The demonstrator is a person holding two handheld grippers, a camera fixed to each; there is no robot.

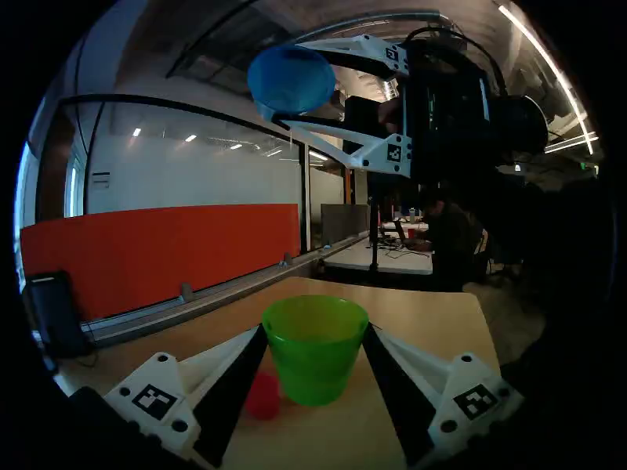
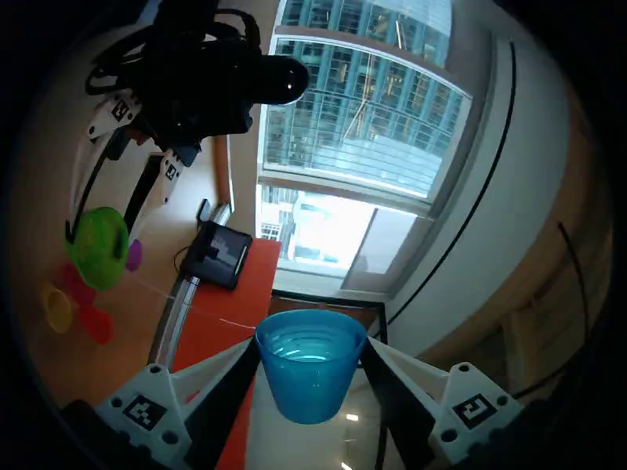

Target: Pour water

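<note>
Blue plastic cup [image 2: 311, 368]: gripped by right gripper [image 2: 311, 345], raised and tipped, well above the green one.
Green plastic cup [image 1: 315, 360]: on wooden table [image 1: 439, 313], gripped by left gripper [image 1: 313, 333].
Pour tip: centre rim over green mouth, tilt slowly.

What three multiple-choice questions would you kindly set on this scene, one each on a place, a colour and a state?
1. Where is the blue cup relative to the green cup?
A. High above it
B. Inside it
C. Underneath it

2. What colour is the cup that the left gripper holds?
A. Yellow
B. Green
C. Purple

3. The right gripper is:
A. open and empty
B. shut on the blue cup
C. shut on a spoon

Answers:
1 A, the left gripper view shows it up in the air.
2 B, the green rim sits between that gripper's jaws.
3 B, both jaws press the cup's sides.
</note>
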